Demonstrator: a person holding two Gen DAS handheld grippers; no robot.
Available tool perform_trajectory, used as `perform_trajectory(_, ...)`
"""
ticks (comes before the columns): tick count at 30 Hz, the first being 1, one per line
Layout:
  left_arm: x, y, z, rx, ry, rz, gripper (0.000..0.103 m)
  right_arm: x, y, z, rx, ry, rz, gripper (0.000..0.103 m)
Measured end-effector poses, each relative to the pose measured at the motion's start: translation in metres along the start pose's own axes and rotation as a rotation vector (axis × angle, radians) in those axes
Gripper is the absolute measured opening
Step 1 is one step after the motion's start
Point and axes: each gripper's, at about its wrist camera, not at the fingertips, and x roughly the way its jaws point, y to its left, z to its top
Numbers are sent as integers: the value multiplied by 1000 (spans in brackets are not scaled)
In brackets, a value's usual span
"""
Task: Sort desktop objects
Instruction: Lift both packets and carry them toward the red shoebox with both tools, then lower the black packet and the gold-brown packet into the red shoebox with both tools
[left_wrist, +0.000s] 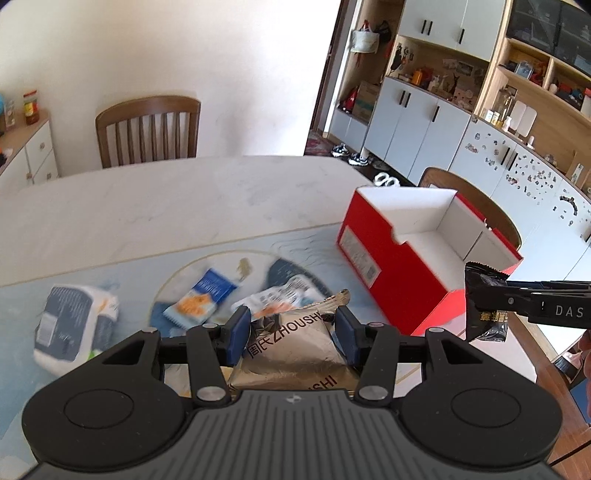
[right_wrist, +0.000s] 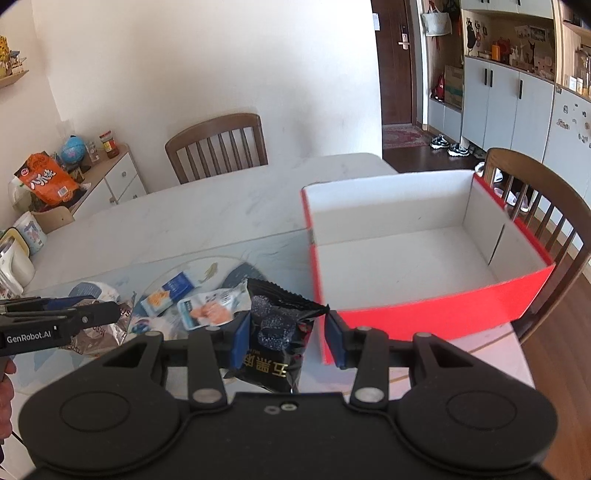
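Observation:
My left gripper (left_wrist: 291, 328) is shut on a silver snack packet (left_wrist: 295, 347) printed ZHOUSHI, held above the blue mat. The same gripper (right_wrist: 112, 312) and its silver packet (right_wrist: 107, 334) show at the left of the right wrist view. My right gripper (right_wrist: 288, 339) is shut on a black snack packet (right_wrist: 273, 328), just left of the open red box (right_wrist: 424, 314). In the left wrist view that gripper (left_wrist: 480, 301) holds the black packet (left_wrist: 487, 328) at the near corner of the red box (left_wrist: 399, 280). The box's white inside shows nothing in it.
On the blue mat (left_wrist: 140, 273) lie a blue-and-orange packet (left_wrist: 207, 299), a white packet with an orange picture (left_wrist: 280, 299) and a white-and-blue pack (left_wrist: 74, 325). Wooden chairs (right_wrist: 218, 147) stand at the table's far side and behind the box (right_wrist: 535, 206). The table's right edge runs beside the box.

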Motion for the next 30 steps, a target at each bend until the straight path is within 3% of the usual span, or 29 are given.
perform_trajectory(30,78,-140,60,163,-47,-67,49,18,-115,58,-35,-36,2,42)
